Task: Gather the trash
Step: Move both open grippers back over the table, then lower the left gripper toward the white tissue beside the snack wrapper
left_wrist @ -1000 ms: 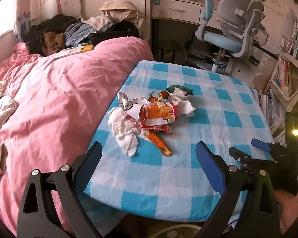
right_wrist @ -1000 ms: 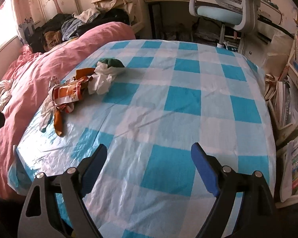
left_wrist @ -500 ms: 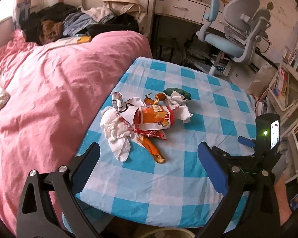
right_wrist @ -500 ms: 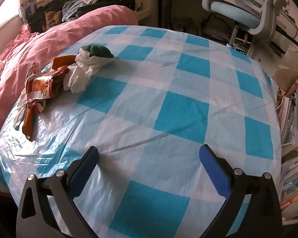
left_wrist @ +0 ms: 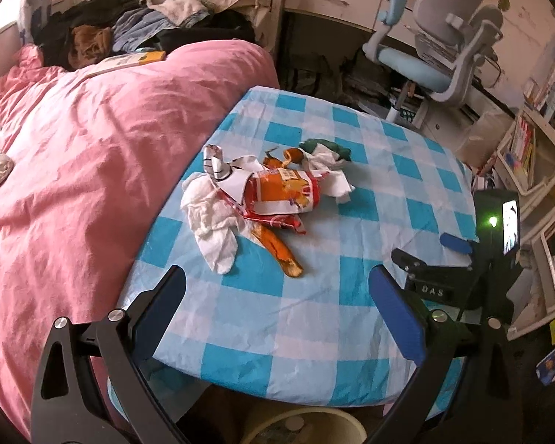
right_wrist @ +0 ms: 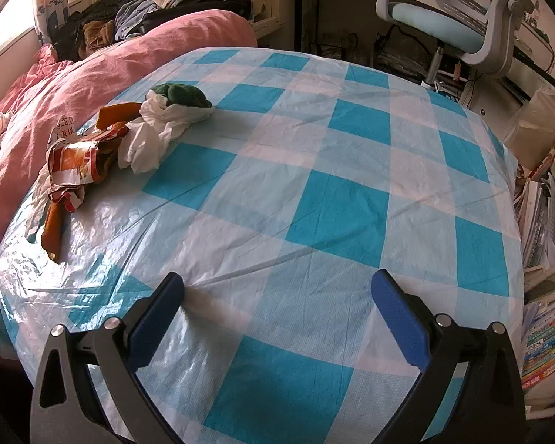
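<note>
Tools both gape wide and empty: right tool (right_wrist: 277, 299) over the tablecloth (right_wrist: 336, 199), left tool (left_wrist: 275, 294) short of the trash (left_wrist: 262, 199).

Empty right claw (right_wrist: 277, 296), trash (right_wrist: 129, 144), checked table (right_wrist: 351, 192)

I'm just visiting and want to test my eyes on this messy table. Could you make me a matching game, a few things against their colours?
Things:
1. snack wrapper
2. crumpled tissue
3. bed cover
4. tablecloth

Colours:
A. blue and white checks
B. pink
C. white
D. orange and red

Pairs: 1-D, 2-C, 3-B, 4-A
</note>
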`<state>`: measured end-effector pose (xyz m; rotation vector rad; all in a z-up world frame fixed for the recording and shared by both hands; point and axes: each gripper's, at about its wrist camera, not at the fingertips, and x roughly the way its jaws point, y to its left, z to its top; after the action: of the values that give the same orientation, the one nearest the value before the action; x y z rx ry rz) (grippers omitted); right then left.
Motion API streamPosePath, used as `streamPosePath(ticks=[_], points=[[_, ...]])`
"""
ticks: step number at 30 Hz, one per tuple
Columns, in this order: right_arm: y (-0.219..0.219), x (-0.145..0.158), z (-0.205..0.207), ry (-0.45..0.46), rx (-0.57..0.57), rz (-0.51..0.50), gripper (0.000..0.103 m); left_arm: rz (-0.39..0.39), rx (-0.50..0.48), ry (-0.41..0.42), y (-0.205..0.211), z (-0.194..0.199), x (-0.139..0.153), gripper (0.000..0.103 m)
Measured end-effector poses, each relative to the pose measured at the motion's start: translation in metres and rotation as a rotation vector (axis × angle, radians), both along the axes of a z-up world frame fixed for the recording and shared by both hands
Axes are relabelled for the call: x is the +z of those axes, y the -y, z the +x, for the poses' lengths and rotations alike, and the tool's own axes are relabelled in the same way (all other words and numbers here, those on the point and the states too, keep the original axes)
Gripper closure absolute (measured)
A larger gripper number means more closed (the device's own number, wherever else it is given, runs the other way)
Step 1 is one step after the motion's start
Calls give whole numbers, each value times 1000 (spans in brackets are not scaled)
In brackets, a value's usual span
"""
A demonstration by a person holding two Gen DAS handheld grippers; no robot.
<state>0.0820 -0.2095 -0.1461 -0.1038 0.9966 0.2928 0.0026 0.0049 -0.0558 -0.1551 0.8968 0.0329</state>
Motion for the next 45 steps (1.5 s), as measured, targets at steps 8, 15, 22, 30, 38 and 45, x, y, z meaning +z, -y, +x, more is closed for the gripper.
streamPosePath(ticks=[8,15,22,30,38,45], points=[[0,0,0,0,0,0,6,20,-56,-3,11,-14,-2,8],[0,0,0,0,0,0,6,8,-105,13,20,-22,2,8],[0,0,0,0,0,0,6,18,-101,32,17,-23,9,8],[-1,0,0,0,0,0,6,-2,-52,1,4,-11,2,7],[0,0,0,0,0,0,6,-88,3,-44,-17,7,-4,7],[-1,0,0,0,0,0,6,-195,146,-108,-70,29,-18,8]])
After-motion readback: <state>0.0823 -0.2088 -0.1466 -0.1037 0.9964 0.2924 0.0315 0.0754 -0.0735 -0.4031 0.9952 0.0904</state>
